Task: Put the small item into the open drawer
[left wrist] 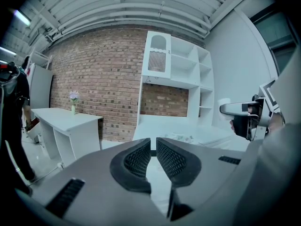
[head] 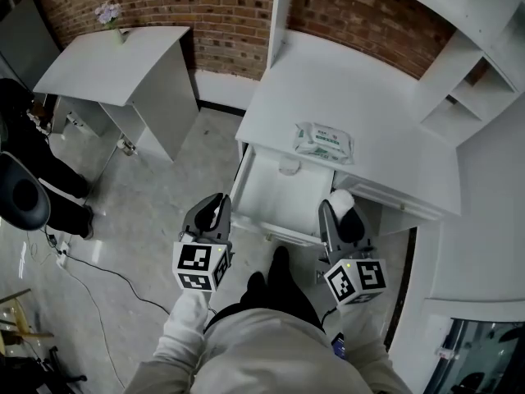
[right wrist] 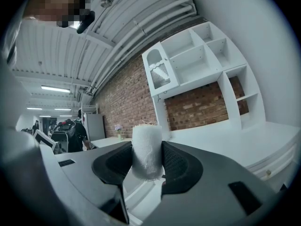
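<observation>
Grips small white roll (right wrist: 146, 147) upright between right gripper (right wrist: 147, 168) fingers, pads pressed on both sides, above front right of open drawer (head: 275, 189) under worktop (head: 394, 134); shows left gripper (left wrist: 153, 158) fingers almost together, empty, at drawer's front left.

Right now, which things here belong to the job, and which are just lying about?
Job: white gauze roll, clamped in the jaws of the right gripper; open drawer under the desk.
Lying about: pack of wipes on the desk; vase of flowers on the side table; empty left gripper.
</observation>
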### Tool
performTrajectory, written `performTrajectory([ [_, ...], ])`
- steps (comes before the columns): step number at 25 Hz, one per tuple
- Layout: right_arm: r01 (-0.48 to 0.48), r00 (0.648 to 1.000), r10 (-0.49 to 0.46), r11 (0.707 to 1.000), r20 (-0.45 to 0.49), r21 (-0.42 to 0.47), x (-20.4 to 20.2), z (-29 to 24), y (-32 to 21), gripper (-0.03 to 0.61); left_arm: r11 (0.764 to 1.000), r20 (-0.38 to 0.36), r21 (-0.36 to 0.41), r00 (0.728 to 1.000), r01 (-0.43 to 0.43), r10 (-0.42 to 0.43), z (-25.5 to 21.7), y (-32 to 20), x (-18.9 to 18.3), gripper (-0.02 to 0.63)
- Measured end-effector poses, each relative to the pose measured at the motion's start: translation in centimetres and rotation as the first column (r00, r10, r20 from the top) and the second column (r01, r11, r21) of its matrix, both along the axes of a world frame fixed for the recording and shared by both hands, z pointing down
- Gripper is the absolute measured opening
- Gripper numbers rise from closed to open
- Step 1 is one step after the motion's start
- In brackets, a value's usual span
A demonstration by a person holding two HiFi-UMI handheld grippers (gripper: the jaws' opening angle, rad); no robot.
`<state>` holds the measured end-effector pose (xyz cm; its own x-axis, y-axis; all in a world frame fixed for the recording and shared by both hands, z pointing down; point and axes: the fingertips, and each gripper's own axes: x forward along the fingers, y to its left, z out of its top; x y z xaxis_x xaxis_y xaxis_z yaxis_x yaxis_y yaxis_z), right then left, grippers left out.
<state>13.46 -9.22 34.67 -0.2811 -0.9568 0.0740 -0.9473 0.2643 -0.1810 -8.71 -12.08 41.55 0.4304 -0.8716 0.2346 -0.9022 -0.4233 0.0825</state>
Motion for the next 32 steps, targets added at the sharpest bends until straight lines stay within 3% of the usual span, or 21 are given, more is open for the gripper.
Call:
performTrajectory([
  [19, 0.129, 0.99, -0.132, 0.99, -0.052, -0.064, -0.2, 2.6, -7.6, 0.199, 0.996, 0.016, -0.02, 0.996, 0.088, -0.088, 0.6, -4.6, -0.6, 0.051],
  [32, 0.283, 0.945, -0.309, 0.936, -0.107, -0.208, -2.1, 8.7, -12.9, 0.199, 0.984, 0.037, -0.075, 0.987, 0.159, -0.157, 2.7, -7.6, -0.4, 0.051],
])
